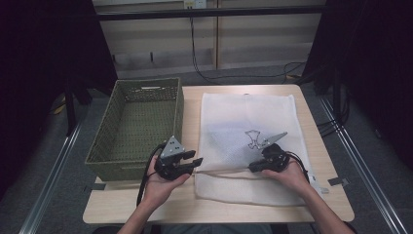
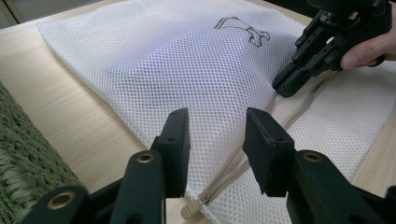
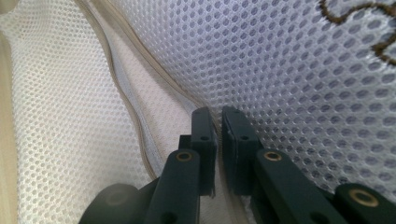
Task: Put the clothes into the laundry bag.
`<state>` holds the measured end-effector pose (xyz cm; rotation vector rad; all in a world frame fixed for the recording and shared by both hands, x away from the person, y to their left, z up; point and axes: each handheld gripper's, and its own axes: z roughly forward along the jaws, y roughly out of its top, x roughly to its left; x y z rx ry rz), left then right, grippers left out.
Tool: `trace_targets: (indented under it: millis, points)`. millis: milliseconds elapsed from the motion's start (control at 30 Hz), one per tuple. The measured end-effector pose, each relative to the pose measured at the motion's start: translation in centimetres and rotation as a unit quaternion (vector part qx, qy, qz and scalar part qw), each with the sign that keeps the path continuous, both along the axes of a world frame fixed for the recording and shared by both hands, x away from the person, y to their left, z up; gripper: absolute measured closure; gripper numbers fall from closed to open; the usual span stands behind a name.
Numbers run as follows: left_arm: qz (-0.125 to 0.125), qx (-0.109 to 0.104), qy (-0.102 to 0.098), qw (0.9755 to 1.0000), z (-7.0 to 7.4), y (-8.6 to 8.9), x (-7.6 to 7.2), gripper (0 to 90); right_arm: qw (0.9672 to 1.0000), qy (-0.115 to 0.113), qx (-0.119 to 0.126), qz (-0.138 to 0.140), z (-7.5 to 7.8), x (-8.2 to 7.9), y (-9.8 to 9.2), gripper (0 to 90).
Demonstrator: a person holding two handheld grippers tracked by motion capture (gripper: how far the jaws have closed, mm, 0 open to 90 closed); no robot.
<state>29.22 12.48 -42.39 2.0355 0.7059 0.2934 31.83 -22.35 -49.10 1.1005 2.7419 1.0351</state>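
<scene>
White mesh bag (image 1: pixel 248 122), zipper (image 2: pixel 299 112) pinched

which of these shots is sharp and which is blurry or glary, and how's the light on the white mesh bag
High view: dim, dark at the sides, with a glare patch on the white mesh laundry bag near its far edge. Left gripper view: mesh crisp and evenly lit; the green woven basket and the near black jaws are soft. Right gripper view: very close, mesh sharp at the centre, jaws blurred at the bottom.
</scene>
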Motion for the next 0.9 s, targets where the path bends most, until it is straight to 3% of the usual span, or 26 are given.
trace_targets:
  millis: [100, 200, 333, 533, 667, 767, 900]
  points:
    - [-0.001, -0.002, 0.0, 1.0, 0.0, 0.0, 0.0, 60.3, 0.9999, -0.012, -0.011, 0.002, 0.1, 0.0, 0.3, 83.7]
    - [-0.002, -0.005, 0.0, 1.0, 0.3, 0.3, -0.1, 59.5, 0.9999, -0.013, 0.0, -0.002, 0.3, -0.3, 0.2, 81.7]
    - [0.005, -0.018, 0.002, 0.9998, 0.5, 0.8, 0.0, 55.8, 0.9983, -0.023, 0.048, -0.023, 1.3, -1.1, -0.8, 79.4]
    - [0.011, -0.034, -0.007, 0.9993, 1.4, 1.7, -0.1, 47.5, 0.9889, -0.059, 0.125, -0.056, 3.0, -1.8, -2.0, 76.4]
    - [0.019, -0.04, -0.012, 0.9989, 1.8, 2.8, -0.3, 42.0, 0.9812, -0.086, 0.156, -0.074, 4.2, -2.3, -2.6, 72.3]
    - [0.028, -0.044, -0.02, 0.9984, 2.2, 3.6, -0.6, 36.0, 0.9763, -0.101, 0.171, -0.086, 4.9, -2.7, -3.0, 66.5]
    - [0.048, -0.053, -0.03, 0.997, 2.8, 4.8, -1.1, 29.9, 0.9733, -0.113, 0.176, -0.095, 5.4, -3.5, -3.6, 63.4]
